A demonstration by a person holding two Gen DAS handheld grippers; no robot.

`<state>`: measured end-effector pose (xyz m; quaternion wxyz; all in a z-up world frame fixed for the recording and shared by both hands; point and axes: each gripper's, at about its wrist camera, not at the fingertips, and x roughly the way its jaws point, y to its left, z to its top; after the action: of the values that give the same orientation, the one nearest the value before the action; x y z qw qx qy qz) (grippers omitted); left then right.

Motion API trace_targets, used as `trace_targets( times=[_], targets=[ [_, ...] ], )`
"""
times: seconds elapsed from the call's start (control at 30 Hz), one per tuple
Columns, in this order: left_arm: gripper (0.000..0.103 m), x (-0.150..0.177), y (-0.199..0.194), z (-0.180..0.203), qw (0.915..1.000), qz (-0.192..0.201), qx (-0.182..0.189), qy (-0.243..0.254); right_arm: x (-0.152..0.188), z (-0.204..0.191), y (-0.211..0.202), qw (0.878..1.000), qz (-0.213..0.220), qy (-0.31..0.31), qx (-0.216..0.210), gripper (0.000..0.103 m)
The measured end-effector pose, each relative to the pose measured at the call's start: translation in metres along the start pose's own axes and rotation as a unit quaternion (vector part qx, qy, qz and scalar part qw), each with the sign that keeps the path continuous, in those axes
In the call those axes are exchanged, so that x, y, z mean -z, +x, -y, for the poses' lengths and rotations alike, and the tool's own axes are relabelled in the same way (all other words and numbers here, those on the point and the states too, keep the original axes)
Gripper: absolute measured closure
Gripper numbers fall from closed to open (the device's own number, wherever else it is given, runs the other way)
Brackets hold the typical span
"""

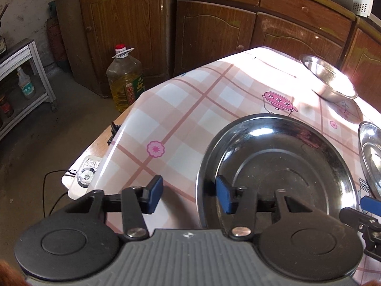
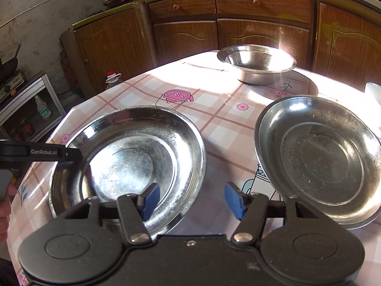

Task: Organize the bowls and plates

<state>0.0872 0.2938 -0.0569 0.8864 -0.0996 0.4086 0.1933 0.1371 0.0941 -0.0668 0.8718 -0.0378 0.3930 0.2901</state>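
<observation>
Steel plate (image 1: 281, 164) rim between left gripper (image 1: 189, 196) fingers, jaws parted, not pressing.

Two steel plates lie side by side on a pink checked tablecloth (image 2: 214, 124), the left plate (image 2: 133, 157) and the right plate (image 2: 319, 159) apart. The right gripper (image 2: 191, 200) hovers near, its blue pads parted, one over the left plate's rim. A steel bowl (image 2: 257, 63) sits far, before wooden cabinets (image 2: 185, 38).
</observation>
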Motion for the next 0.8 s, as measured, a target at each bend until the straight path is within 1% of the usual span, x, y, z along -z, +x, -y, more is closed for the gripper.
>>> trace_targets(
  times=[0.03,0.07,0.1,0.17,0.27,0.33,0.53,0.8],
  targets=[
    [0.069,0.0,0.0,0.002,1.0,0.001,0.009,0.002,0.0,0.0,0.001,1.0,-0.002,0.004,-0.003,0.057],
    [0.078,0.0,0.0,0.003,0.9998,0.001,0.017,0.004,0.0,0.001,0.002,1.0,-0.003,0.007,-0.005,0.074],
    [0.081,0.001,0.0,0.006,0.9997,0.001,0.022,0.008,0.0,0.0,0.002,1.0,-0.002,0.008,-0.003,0.078],
    [0.083,0.002,-0.001,0.01,0.9996,0.006,0.02,0.017,0.0,-0.001,-0.001,1.0,0.001,0.003,0.006,0.082],
    [0.086,0.003,-0.008,0.009,0.9991,0.025,0.03,0.014,0.001,0.0,-0.006,1.0,0.006,0.004,0.007,0.083],
    [0.086,0.003,-0.012,0.01,0.9986,0.035,0.034,0.017,0.001,0.0,-0.013,1.0,0.018,0.002,0.011,0.083],
    [0.086,0.004,-0.022,0.019,0.9969,0.053,0.05,0.028,-0.003,0.0,-0.035,0.998,0.046,-0.014,0.034,0.083],
    [0.086,0.009,-0.03,0.03,0.9944,0.067,0.069,0.044,0.005,0.004,-0.055,0.997,0.054,-0.016,0.053,0.082]
  ],
)
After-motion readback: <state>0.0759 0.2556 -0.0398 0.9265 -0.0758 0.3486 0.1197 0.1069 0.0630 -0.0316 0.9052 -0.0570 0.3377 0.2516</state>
